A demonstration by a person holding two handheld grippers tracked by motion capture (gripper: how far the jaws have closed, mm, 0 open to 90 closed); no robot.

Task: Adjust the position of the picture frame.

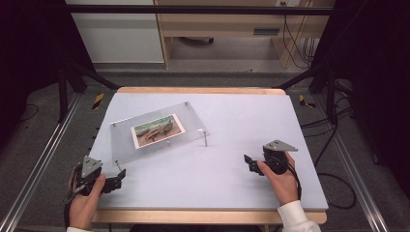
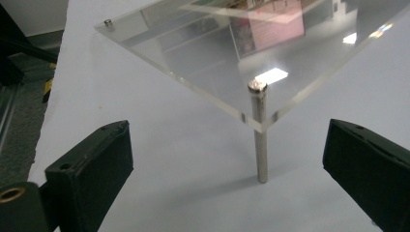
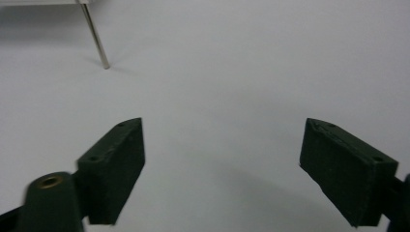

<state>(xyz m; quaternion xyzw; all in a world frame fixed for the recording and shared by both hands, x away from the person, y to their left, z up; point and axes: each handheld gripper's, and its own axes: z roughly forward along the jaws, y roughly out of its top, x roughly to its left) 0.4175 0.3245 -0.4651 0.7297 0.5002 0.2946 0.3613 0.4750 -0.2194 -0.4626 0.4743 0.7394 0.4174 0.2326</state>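
Left claw (image 2: 227, 159) wide near clear plate's (image 1: 126, 140) leg (image 2: 260, 140), right claw (image 3: 222, 164) wide, photo (image 1: 157, 130) under plate

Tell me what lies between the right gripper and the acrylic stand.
Nothing: bare table lies between the right gripper and the acrylic stand, as the high view shows.

Clear acrylic plate (image 1: 159, 133) is standing level on thin metal legs (image 2: 260, 140), left of table centre; a landscape photo (image 1: 158, 130) is lying under it.

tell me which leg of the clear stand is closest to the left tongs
The front-left corner leg, straight ahead between the open left tongs; the other legs stand farther back or to the right.
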